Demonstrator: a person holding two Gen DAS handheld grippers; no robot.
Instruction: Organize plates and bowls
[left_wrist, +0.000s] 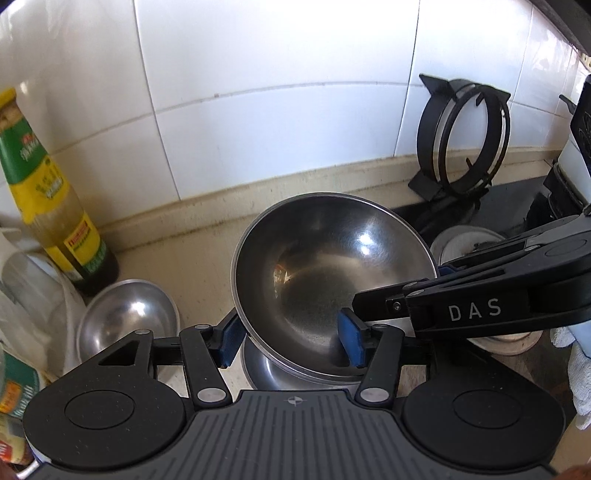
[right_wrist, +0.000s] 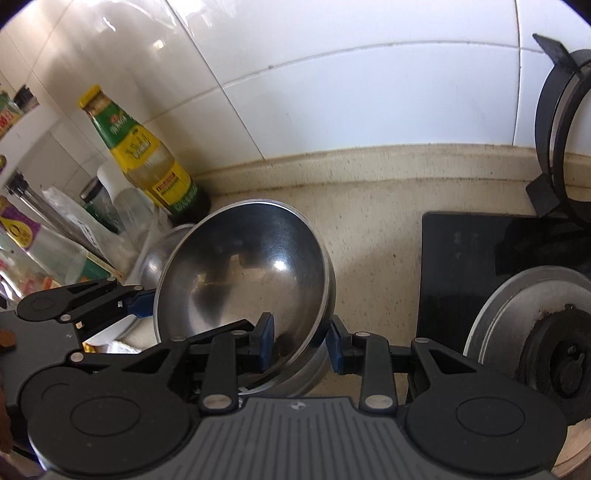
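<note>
Steel bowl (left_wrist: 325, 273) tilted, mouth facing near side, resting on second bowl (left_wrist: 280, 373) on table (left_wrist: 207, 258). Left hand-held gripper (left_wrist: 291, 341) wide, fingers straddling near rim. Right hand-held gripper (right_wrist: 301, 341) straddles rim likewise; grip unclear. Left view alone shows small bowl (left_wrist: 129, 321); right view, burner (right_wrist: 561, 354).

White glossy wall tiles (left_wrist: 280, 110), speckled beige countertop (right_wrist: 373, 236), bright daylight glare
</note>
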